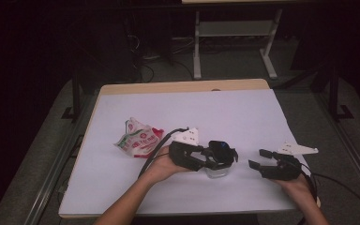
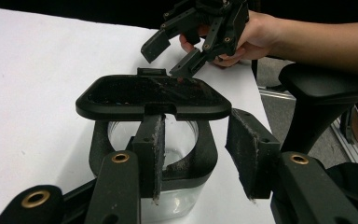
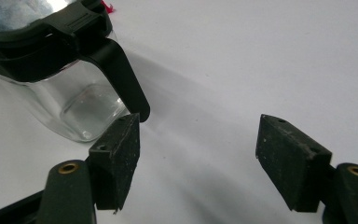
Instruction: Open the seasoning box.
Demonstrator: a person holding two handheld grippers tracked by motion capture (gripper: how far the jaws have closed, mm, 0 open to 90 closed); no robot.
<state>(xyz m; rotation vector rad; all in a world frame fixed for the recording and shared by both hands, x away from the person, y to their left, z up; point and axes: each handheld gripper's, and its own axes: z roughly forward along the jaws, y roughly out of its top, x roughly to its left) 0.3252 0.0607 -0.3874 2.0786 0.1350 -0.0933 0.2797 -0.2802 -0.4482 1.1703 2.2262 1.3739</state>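
The left claw [image 1: 218,159], near the desk's [image 1: 243,112] front edge, straddles the glass jug's [image 3: 77,105] handle [image 2: 200,154], jaws not clamped. The right claw [image 1: 258,159] stands released beside it on open desk.

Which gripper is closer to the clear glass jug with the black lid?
Left. The left gripper has its jaws at the clear glass jug with the black lid; the right gripper sits open beside it, apart.

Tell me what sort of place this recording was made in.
Probably a lab or workshop, not a home. A wooden table with a white cover stands on grey floor, a metal-legged workbench stands behind it with loose cables beside it, and dark surroundings close it in.
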